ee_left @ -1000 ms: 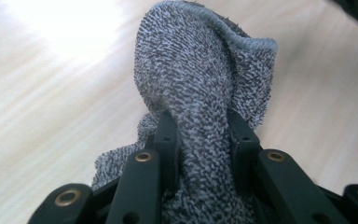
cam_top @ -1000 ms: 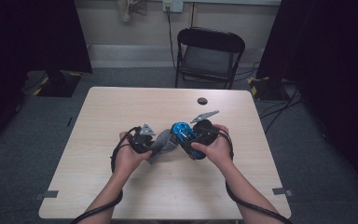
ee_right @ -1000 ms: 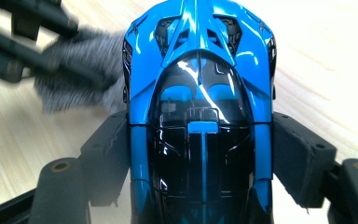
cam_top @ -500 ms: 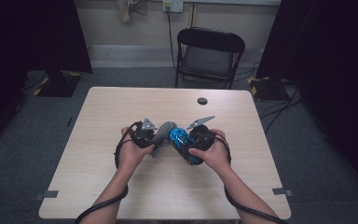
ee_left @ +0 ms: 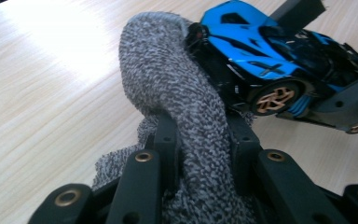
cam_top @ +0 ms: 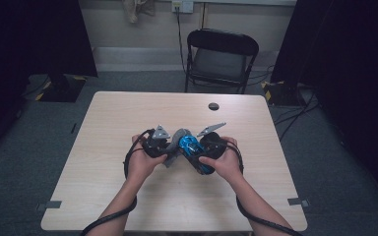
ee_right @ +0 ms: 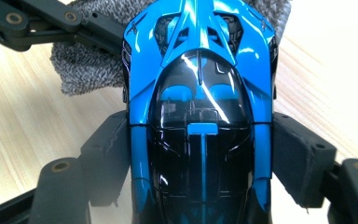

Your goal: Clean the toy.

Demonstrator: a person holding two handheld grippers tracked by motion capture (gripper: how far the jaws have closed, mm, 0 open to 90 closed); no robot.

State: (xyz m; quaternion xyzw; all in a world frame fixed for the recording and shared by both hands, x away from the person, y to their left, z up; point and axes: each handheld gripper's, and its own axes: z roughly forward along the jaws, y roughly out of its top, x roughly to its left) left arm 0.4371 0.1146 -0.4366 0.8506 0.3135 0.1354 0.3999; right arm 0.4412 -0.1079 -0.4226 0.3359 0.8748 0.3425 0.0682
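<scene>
A blue and black toy car (ee_right: 200, 93) is clamped by its sides in my right gripper (ee_right: 200, 154), which is shut on it. In the high view the car (cam_top: 189, 147) is held just above the table's middle. My left gripper (ee_left: 203, 130) is shut on a grey knitted cloth (ee_left: 182, 93), whose folded top presses against one end of the car (ee_left: 270, 56). From the right gripper view the cloth (ee_right: 88, 70) lies behind the car's far end, with the left gripper's arms (ee_right: 42, 23) at top left. The two grippers (cam_top: 170, 147) (cam_top: 199, 152) nearly touch.
The light wooden table (cam_top: 103, 187) has a small black round thing (cam_top: 213, 106) near its far edge. A black folding chair (cam_top: 221, 54) stands behind the table. Cables trail from both grippers along the person's forearms.
Both hands drew slightly toward the near edge. The cloth moved up against the car's end, and the car turned a little in the right gripper's hold.
</scene>
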